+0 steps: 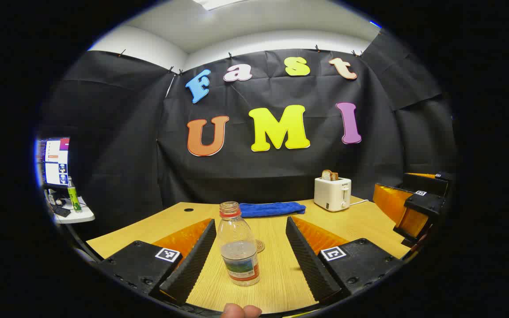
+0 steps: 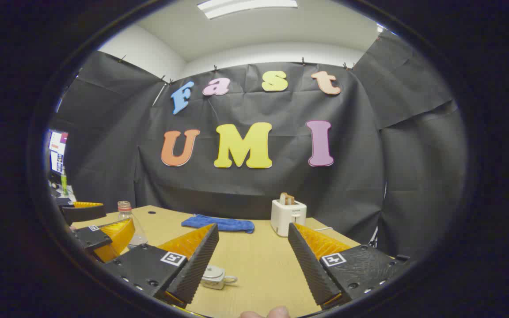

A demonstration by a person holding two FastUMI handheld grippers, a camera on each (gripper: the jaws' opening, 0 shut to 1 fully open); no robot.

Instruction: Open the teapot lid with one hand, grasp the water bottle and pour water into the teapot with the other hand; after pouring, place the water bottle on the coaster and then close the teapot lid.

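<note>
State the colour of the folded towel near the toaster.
Blue towel; clearest in the left gripper view.

Left gripper open wide, fingers level and pointing forward over the table, jaws spread with neither pad touching anything; a fingertip of the holding hand shows at the bottom edge of the left gripper view. Right gripper also open wide, fingers forward and low, nothing pressed between the pads, fingertip of its hand at the bottom of the right gripper view. Each gripper shows at the edge of the other's view, side by side, apart, both open.
</note>
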